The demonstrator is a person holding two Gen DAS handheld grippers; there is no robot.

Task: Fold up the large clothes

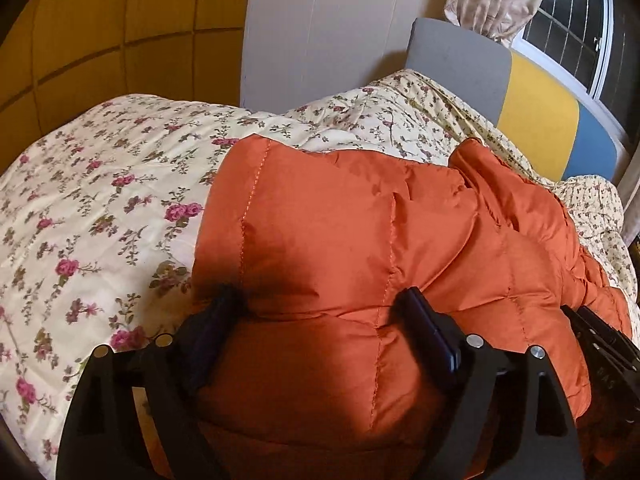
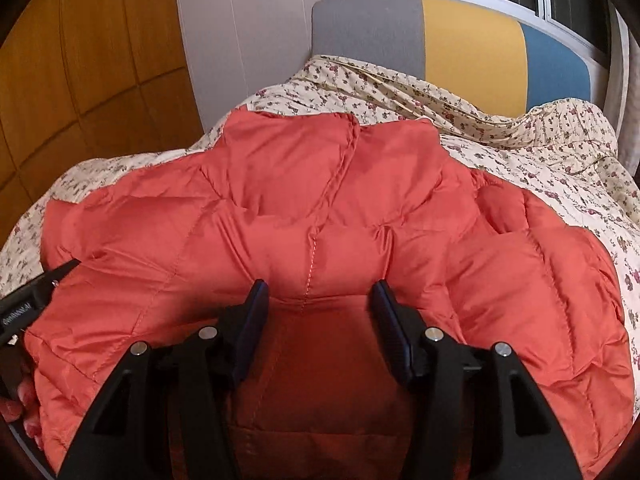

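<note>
While only a side of the orange down jacket (image 1: 360, 232) is seen from the left wrist, its hood is shown whole (image 2: 328, 152) from the right, pointed at the headboard (image 2: 472, 44). The left gripper (image 1: 320, 304) is spread wide over the padding without pinching it; whether the half-open right gripper (image 2: 318, 296) grips fabric cannot be told.

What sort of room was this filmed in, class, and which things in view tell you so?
Most likely a bedroom. A flowered quilt covers a bed, with a padded headboard in grey, yellow and blue behind it. A curtained window sits in the corner, and an orange padded jacket lies spread on the quilt.

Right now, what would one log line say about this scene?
orange puffer jacket spread on floral quilt | left gripper open over jacket | right gripper jaws apart astride bulging jacket fold, grip unclear
</note>
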